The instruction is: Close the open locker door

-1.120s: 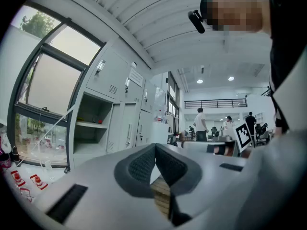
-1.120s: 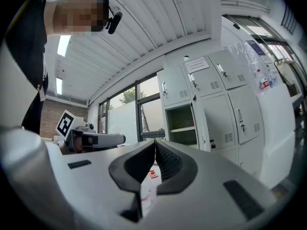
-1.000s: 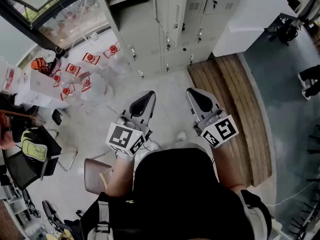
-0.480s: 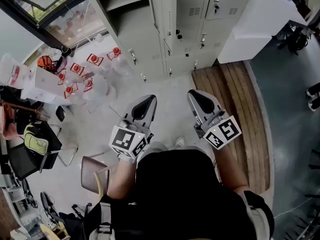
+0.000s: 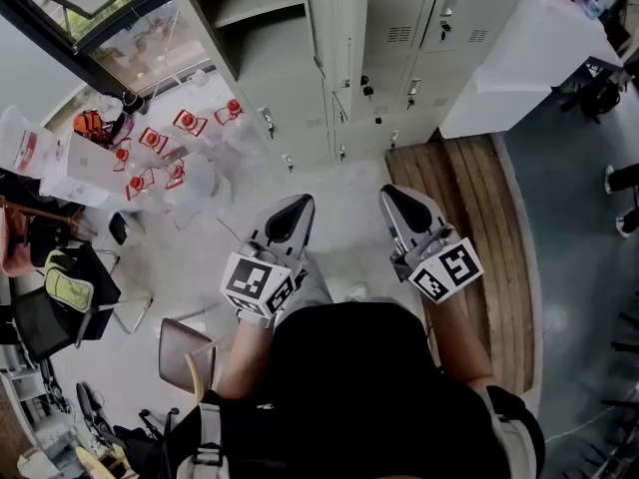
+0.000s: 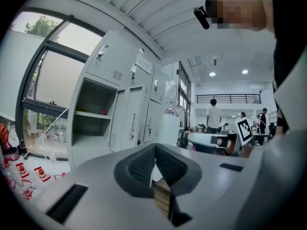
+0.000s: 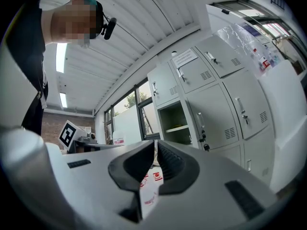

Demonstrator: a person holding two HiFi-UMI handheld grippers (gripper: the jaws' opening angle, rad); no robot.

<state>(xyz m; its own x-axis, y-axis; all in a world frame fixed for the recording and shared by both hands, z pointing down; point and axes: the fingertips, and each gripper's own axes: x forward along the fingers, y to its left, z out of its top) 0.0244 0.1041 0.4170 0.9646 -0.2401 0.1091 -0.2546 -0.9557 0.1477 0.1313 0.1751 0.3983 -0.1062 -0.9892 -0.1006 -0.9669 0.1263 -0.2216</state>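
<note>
Meanwhile, the lockers point(image 5: 419, 28) are seen lower in the head view than a second ago, so an approach is judged under way. The open door point(image 5: 339, 28) is left ajar, well ahead. The left claw point(image 5: 290, 210) and right claw point(image 5: 399, 200) are held pressed together, empty.

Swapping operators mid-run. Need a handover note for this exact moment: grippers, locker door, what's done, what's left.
Left gripper: fingers shut, empty, held out in front of the body.
Right gripper: fingers shut, empty, level with the left one.
Open locker door: swung out from the locker bank, with its compartment exposed to the left of it. Neither gripper touches the door, and both are well short of it.
Done: nothing on the door yet.
Left: move in and swing the door across the compartment until it is shut, probably by pushing its outer face.
</note>
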